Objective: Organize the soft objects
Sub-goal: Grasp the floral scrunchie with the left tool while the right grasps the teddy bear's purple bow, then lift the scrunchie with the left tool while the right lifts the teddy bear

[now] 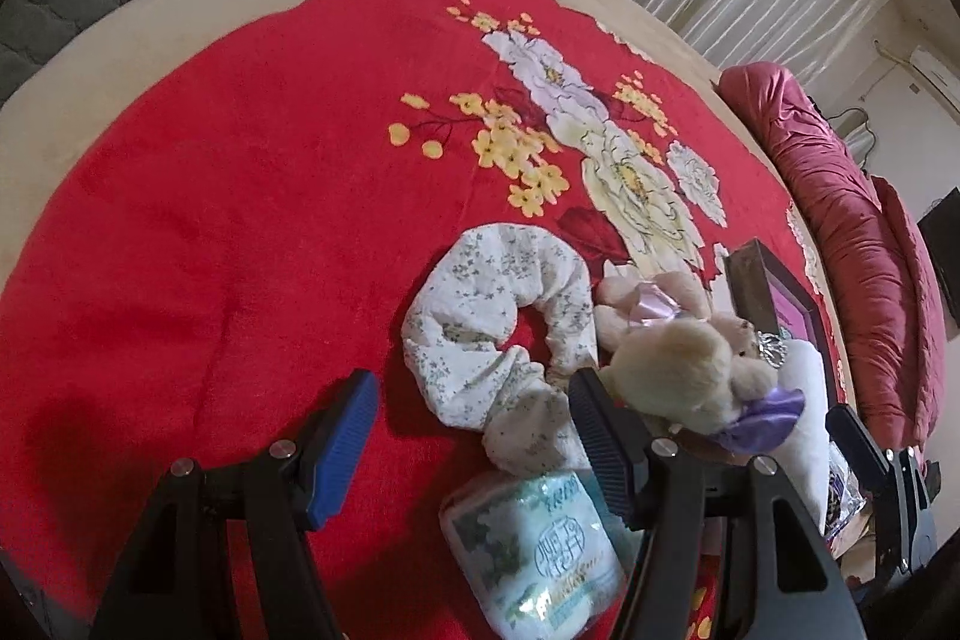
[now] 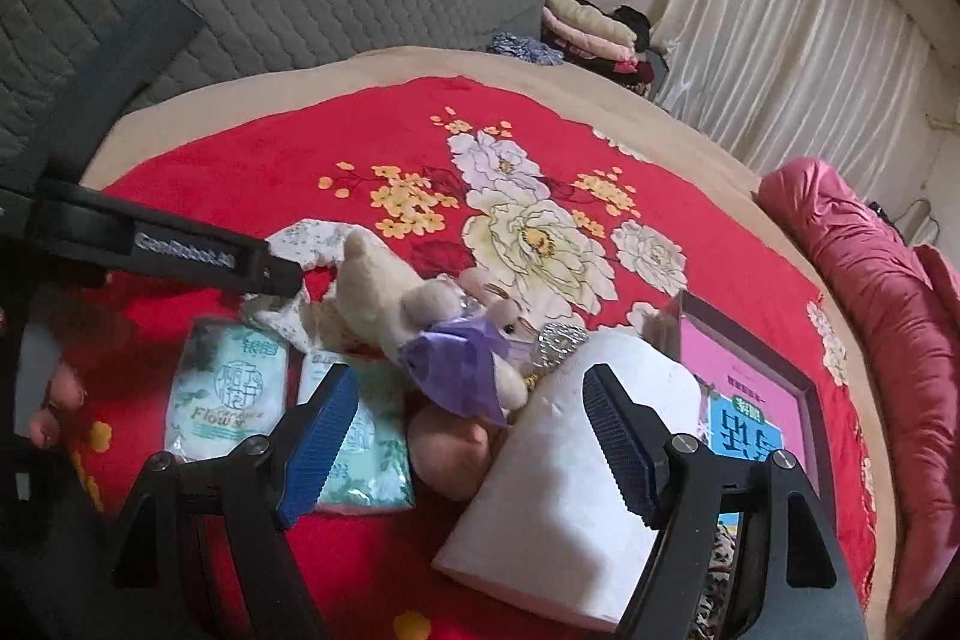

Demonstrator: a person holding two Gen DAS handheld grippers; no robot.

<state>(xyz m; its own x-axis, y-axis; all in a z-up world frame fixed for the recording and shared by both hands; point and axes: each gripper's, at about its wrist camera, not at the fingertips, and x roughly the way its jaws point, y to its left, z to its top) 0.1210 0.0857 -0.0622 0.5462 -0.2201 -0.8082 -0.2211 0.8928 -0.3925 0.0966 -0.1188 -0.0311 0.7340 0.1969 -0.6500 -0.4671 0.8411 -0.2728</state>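
Red blanket (image 1: pixel 210 220) carries plush bear (image 1: pixel 690 376) between open claws.

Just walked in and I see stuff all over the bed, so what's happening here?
A person is sorting soft things on the red floral blanket with two handheld grippers. The left gripper hovers open over the floral U-shaped pillow and a tissue pack. The right gripper is open around the white paper roll, not gripping it. The plush bunnies lie between, untouched.
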